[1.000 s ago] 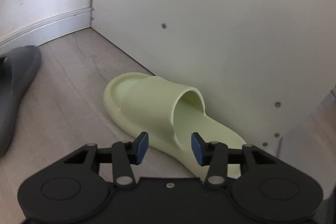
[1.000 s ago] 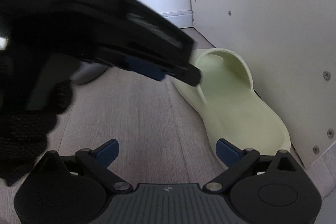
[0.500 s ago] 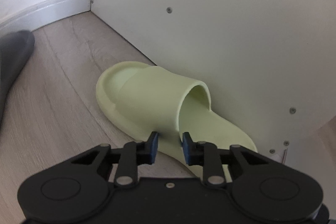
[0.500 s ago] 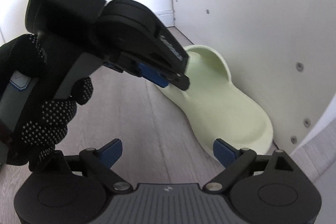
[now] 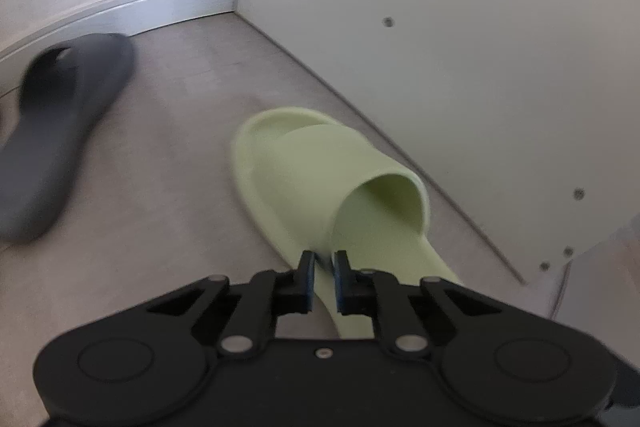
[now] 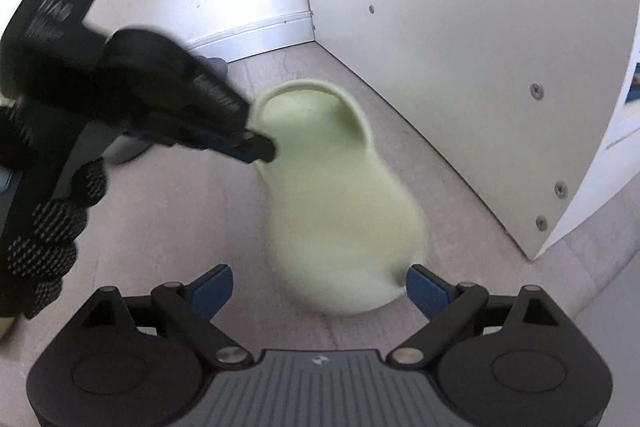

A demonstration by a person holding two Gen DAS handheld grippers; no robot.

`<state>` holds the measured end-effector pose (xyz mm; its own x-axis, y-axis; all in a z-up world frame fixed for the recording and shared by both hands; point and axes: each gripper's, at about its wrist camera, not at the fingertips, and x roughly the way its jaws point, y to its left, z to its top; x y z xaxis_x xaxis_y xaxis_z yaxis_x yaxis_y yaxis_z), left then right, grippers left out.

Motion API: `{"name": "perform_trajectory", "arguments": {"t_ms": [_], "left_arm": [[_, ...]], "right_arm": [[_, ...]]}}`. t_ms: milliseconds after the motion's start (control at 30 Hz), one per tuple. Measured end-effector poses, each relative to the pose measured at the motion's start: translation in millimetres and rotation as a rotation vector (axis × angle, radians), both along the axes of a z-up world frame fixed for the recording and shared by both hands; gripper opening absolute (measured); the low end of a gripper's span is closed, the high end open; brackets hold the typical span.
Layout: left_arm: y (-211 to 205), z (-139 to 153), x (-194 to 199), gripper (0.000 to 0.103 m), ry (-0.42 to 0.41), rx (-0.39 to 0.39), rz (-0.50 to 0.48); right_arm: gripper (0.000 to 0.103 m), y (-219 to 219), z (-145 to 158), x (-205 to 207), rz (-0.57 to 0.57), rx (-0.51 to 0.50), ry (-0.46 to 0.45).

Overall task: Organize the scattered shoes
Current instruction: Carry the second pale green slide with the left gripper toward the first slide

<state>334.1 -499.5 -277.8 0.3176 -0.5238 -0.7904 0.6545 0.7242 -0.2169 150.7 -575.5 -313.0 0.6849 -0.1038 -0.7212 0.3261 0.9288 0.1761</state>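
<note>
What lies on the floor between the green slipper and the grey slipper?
Nothing: in the left wrist view, only bare wood-look floor separates the green slipper from the grey slipper.

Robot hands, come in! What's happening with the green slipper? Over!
Left tongs shut on green slipper strap edge. Right tongs open, empty, near heel. White panel close beside; grey slipper off left.

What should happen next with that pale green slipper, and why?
Probably lift it a little and carry it off. The left gripper is shut on the side edge of the green slipper, which lies on the floor by the white panel. The right gripper is open and holds nothing.
</note>
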Motion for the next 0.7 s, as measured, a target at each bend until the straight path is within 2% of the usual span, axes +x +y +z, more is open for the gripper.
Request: {"name": "perform_trajectory", "arguments": {"t_ms": [100, 167, 200, 333, 433, 533, 700], "left_arm": [[19, -1, -3, 0.009, 0.005, 0.016, 0.022], [41, -4, -8, 0.006, 0.019, 0.05, 0.054], [51, -5, -10, 0.0, 0.024, 0.07, 0.069], [105, -26, -14, 0.0, 0.076, 0.153, 0.167], [143, -23, -14, 0.0, 0.131, 0.088, 0.222], [156, -9, -20, 0.001, 0.105, 0.046, 0.216], [161, 20, -31, 0.001, 0.059, -0.02, 0.183]], "right_arm": [[0.094, 4, 5, 2, 0.01, 0.0, -0.005], [0.094, 7, 7, 3, 0.021, -0.002, -0.011], [0.094, 9, 8, 2, 0.028, -0.001, -0.014], [0.094, 17, 12, 1, 0.062, -0.001, -0.026], [0.094, 32, 15, 5, 0.106, -0.006, -0.032], [0.093, 59, 24, 7, 0.129, -0.001, -0.021], [0.088, 68, 25, 11, 0.086, -0.019, -0.008]]}}
